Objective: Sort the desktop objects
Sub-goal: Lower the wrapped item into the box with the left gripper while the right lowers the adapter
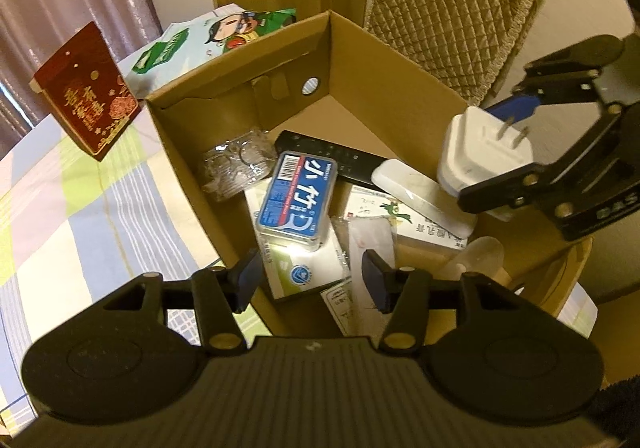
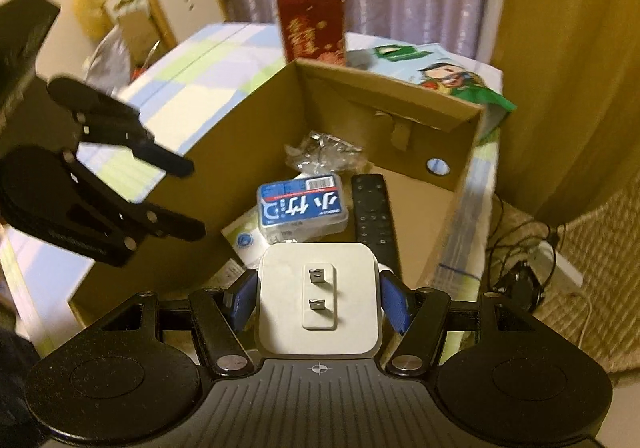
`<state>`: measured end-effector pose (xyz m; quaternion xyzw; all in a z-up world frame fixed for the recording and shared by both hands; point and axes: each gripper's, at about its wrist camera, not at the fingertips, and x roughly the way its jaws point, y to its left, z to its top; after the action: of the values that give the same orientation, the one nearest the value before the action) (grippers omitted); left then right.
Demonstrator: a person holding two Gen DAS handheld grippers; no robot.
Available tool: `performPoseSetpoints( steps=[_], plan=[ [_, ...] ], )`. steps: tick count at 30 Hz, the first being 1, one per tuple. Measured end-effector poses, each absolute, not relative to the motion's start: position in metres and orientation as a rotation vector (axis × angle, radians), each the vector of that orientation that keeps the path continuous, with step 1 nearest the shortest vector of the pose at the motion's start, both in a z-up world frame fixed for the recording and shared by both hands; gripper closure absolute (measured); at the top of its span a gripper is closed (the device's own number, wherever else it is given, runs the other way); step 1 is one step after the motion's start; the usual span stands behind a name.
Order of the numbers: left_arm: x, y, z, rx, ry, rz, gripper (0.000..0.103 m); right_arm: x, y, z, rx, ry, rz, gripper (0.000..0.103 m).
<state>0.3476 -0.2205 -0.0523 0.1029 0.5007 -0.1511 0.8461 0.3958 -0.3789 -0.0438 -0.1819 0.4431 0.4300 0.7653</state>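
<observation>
With my right gripper (image 2: 318,298) jaws clamping the white charger (image 2: 318,298) above the cardboard box (image 2: 384,95) and my left gripper (image 1: 310,280) jaws empty and partly open, I should lower before releasing.

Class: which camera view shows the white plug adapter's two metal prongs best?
The right wrist view: the white plug adapter faces the lens squarely, both prongs central, clamped in the right gripper. The left wrist view shows it side-on, prongs small.
</observation>
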Motion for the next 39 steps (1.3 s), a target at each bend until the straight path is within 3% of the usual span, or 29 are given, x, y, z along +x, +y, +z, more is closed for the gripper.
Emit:
performPoseSetpoints(
  steps=[21,39],
  plan=[
    [0.353,-0.211,-0.042,0.173,1.033,-0.283,0.051,0.414,-0.350,-0.081,-0.587,0.982,1.086,0.040],
    [0.346,-0.216,-0.039,0.178,1.024,-0.267,0.046,0.404,-0.362,-0.071,-0.563,0.979,1.108,0.039]
  ],
)
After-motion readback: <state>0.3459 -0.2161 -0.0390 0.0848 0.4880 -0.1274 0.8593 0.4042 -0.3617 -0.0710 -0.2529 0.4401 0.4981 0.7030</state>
